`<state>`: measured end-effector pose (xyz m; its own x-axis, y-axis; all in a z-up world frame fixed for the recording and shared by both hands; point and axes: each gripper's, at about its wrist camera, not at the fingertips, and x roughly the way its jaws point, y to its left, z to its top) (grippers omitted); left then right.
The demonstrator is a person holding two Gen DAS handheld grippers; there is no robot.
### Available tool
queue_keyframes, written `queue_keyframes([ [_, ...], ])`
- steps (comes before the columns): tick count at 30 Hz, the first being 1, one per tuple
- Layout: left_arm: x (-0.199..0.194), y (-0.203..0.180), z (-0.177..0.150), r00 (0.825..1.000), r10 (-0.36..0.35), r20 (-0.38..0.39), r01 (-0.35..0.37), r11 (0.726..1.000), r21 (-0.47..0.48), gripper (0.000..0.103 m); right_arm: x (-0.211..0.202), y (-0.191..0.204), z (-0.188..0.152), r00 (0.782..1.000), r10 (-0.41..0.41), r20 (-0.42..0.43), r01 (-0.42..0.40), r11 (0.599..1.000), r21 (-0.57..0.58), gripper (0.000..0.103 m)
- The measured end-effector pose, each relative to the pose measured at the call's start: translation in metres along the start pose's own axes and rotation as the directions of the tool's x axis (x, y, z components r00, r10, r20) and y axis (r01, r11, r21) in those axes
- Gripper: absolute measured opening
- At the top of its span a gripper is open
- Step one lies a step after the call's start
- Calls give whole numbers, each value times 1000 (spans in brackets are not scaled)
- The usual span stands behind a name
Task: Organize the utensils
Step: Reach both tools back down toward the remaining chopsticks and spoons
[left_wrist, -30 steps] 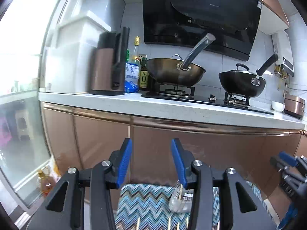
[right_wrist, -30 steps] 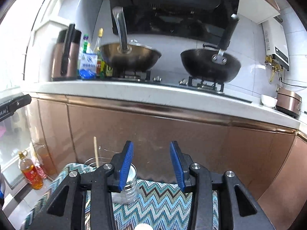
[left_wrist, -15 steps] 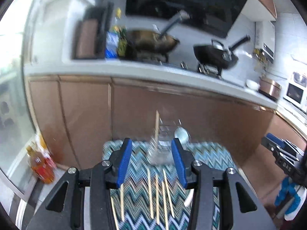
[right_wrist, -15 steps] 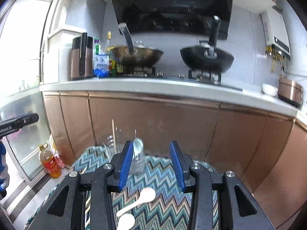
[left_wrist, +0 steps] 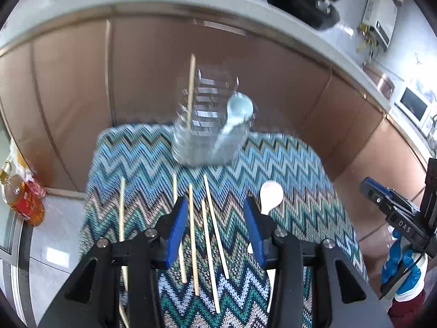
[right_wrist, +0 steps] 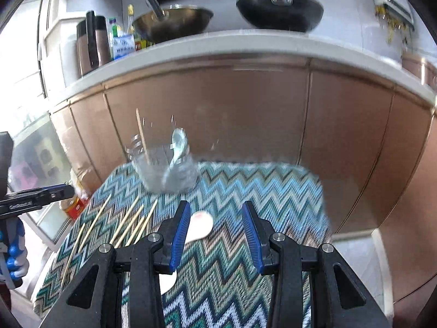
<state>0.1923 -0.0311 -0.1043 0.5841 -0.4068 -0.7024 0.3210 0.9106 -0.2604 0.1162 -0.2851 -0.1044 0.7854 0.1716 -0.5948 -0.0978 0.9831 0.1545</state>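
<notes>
Two clear glass cups stand at the far edge of a zigzag-patterned cloth. One holds an upright wooden chopstick, the other a white spoon. Several loose chopsticks lie on the cloth under my open, empty left gripper. A white spoon lies just right of it. In the right wrist view the cups, the loose chopsticks and two white spoons show. My right gripper is open and empty above the spoons.
Copper cabinet doors stand right behind the cloth-covered table. A counter above holds two woks and bottles. An oil bottle stands on the floor at left. The other gripper shows at each view's edge.
Both grippers have tilted down and moved closer over the table. The view swung from the counter and woks to the cloth, chopsticks and spoons. Both jaws stayed open.
</notes>
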Motion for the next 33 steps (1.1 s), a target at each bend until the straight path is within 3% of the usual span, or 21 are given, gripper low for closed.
queue_keyframes([
  [4, 31, 0, -10, 994, -50, -93, 49, 999, -10, 40, 26, 4, -20, 988, 111, -110, -111, 994, 14, 34],
  [7, 54, 4, -15, 984, -79, -160, 74, 997, -39, 38, 52, 8, -33, 961, 185, -206, -184, 983, 28, 32],
  [13, 89, 11, -13, 963, -80, -258, 61, 995, -80, 33, 86, 14, -48, 906, 281, -318, -279, 959, 51, 29],
  [22, 132, 19, -7, 933, -49, -355, 10, 994, -110, 19, 111, 17, -63, 848, 351, -397, -356, 932, 63, 25],
  [33, 159, 30, -9, 909, -11, -417, -38, 994, -107, 17, 132, 17, -67, 819, 362, -445, -388, 921, 37, 23],
])
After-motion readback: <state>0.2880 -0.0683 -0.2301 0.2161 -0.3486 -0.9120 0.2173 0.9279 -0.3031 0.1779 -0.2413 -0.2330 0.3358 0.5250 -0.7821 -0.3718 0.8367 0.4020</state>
